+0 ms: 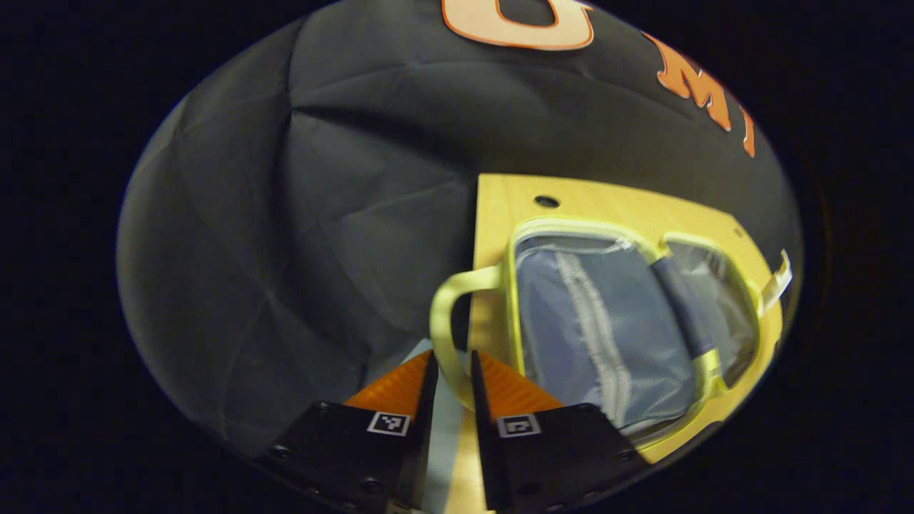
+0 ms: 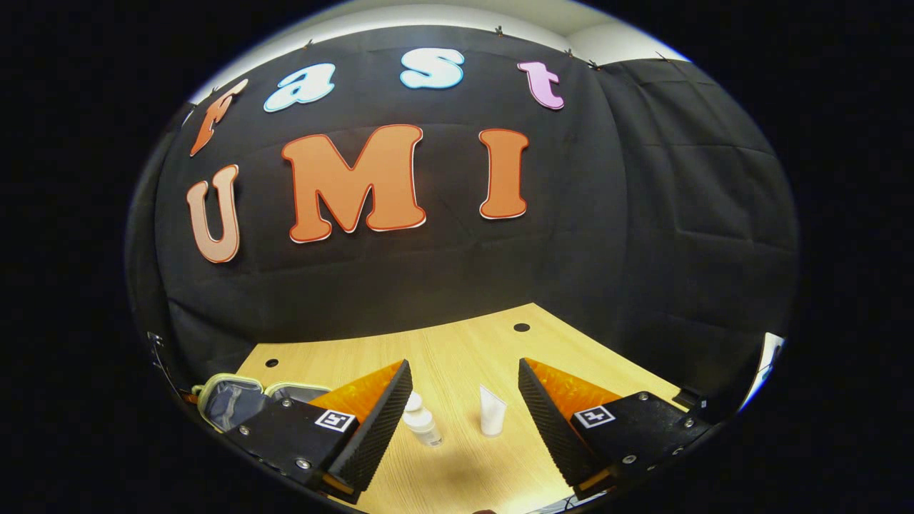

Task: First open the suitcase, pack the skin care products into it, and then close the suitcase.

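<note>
while the left gripper pinches the open suitcase's yellow handle in narrow jaws, the right gripper hovers level above the bench, jaws wide, bottle and tube upright between them.

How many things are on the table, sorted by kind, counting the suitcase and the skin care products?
Suitcase, lying open: 1
Skin care bottle, white: 1
Skin care tube, white, standing: 1
Total: 3

Light wooden table with round holes, black cloth wall behind
</note>
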The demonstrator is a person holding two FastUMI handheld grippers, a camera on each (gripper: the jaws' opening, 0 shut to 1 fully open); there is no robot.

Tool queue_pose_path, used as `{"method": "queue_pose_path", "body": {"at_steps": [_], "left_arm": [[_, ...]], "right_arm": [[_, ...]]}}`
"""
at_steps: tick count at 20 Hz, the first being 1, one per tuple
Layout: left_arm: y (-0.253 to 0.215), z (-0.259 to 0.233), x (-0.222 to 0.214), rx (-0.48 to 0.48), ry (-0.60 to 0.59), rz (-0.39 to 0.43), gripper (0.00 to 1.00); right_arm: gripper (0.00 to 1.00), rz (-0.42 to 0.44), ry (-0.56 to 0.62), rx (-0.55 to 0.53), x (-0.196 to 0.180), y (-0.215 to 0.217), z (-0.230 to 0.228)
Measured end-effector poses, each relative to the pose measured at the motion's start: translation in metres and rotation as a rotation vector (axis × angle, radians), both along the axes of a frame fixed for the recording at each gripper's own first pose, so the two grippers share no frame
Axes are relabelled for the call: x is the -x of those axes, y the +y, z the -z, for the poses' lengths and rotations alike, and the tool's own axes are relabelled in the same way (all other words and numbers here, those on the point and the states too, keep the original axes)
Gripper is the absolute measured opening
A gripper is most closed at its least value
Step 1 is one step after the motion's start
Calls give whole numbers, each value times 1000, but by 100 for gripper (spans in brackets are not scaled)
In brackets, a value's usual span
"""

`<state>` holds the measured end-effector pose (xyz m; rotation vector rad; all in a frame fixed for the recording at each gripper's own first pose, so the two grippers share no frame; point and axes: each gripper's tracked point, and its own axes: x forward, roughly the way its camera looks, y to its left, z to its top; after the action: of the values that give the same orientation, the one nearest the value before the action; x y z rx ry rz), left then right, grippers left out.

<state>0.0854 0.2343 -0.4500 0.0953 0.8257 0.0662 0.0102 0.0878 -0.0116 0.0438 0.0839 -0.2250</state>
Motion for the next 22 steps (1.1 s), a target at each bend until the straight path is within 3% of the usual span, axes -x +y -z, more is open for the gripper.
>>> {"method": "queue_pose_path", "body": {"at_steps": [1,4,6,8,10,13,15,18,22], "left_arm": [[4,4,2,-17,10,6,32],[13,-19,4,-85,-50,-46,67],[7,-52,5,-117,-130,-68,100],[-11,-102,12,-164,-237,-84,100],[-58,-164,18,-179,-362,-65,99],[-153,-258,35,-161,-553,-12,99],[-236,-298,47,-85,-638,76,100],[-365,-333,61,42,-689,259,99],[-469,-307,79,135,-645,416,99]], "right_arm": [[95,2,4,1,-1,0,2],[95,-7,14,-7,0,-3,6],[95,-4,14,-2,-4,-18,6],[95,-21,11,-10,-11,-31,3],[96,-44,8,-10,-18,-46,2],[95,-86,24,-12,-28,-68,4],[96,-111,35,-11,-33,-82,8],[95,-138,48,-10,-36,-100,14],[95,-151,85,-15,-38,-119,36]]}}
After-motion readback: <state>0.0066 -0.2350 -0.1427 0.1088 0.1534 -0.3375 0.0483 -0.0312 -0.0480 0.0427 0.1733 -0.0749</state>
